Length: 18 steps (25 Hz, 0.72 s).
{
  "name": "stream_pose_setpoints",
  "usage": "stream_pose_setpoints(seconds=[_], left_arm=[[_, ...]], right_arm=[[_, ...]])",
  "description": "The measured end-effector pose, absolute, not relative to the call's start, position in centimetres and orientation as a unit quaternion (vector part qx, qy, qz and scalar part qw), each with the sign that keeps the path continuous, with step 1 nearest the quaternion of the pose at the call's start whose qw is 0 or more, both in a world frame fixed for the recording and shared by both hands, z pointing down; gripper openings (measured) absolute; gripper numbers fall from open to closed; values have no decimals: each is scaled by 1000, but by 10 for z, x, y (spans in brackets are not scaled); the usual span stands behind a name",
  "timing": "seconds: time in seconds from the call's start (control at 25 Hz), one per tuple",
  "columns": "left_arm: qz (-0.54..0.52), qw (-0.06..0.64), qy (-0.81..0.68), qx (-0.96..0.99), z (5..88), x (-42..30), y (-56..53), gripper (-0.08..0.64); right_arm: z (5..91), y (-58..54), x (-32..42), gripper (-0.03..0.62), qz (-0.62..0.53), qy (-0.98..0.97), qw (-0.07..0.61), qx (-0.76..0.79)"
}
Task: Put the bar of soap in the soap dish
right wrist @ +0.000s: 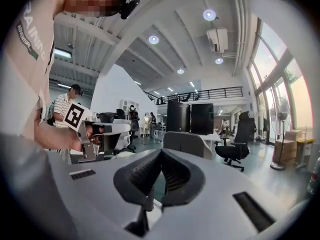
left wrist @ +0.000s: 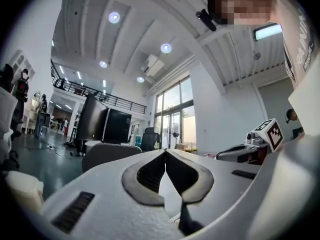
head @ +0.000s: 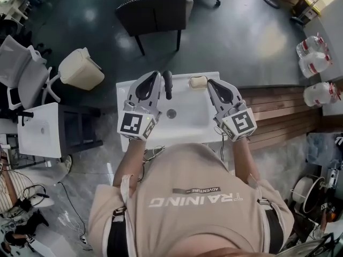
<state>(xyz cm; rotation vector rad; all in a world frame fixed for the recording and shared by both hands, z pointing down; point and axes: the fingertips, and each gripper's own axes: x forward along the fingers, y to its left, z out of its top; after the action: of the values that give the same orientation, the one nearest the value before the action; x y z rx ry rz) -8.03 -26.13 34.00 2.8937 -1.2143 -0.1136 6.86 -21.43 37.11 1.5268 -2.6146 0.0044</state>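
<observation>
Two grippers up over the white sink (head: 188, 123), one in each of my hands. Left gripper (head: 155, 78) is over the sink's left side, right gripper (head: 212, 84) over its right side, both pointing toward the sink's far rim.

Left gripper view: jaws clenched, dark pads meeting at the tips, nothing between them (left wrist: 165, 153). Right gripper view: same, jaws clenched tip to tip and empty (right wrist: 161, 153). Each gripper view catches the other gripper off to the side with its marker cube (left wrist: 272, 134) (right wrist: 74, 116).

Bar of soap (head: 198, 82) is a cream lump on the sink's far rim, just right of the dark faucet (head: 168, 84) and just beside the right gripper's tips. It's not held by either gripper. I can't tell whether the soap dish is under it; too small in the head view.

Drain (head: 171, 113) sits mid-basin, between the two grippers.

Around the sink: dark chair (head: 155, 9) beyond the far rim, beige bin (head: 80, 68) off the left side, wooden slat tabletop (head: 278, 111) joining the right side, plastic bottles (head: 315, 58) past that.
</observation>
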Motion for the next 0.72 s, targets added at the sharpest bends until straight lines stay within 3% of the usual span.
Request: stream_pose_setpoints(seconds=[0.36, 0.72], left_arm=[[-10, 50, -415, 908, 385, -103, -251, 9], [-10, 54, -406, 912, 397, -93, -249, 9]], right_arm=[[392, -211, 73, 14, 31, -854, 65, 515], [408, -210, 75, 14, 45, -855, 94, 507]])
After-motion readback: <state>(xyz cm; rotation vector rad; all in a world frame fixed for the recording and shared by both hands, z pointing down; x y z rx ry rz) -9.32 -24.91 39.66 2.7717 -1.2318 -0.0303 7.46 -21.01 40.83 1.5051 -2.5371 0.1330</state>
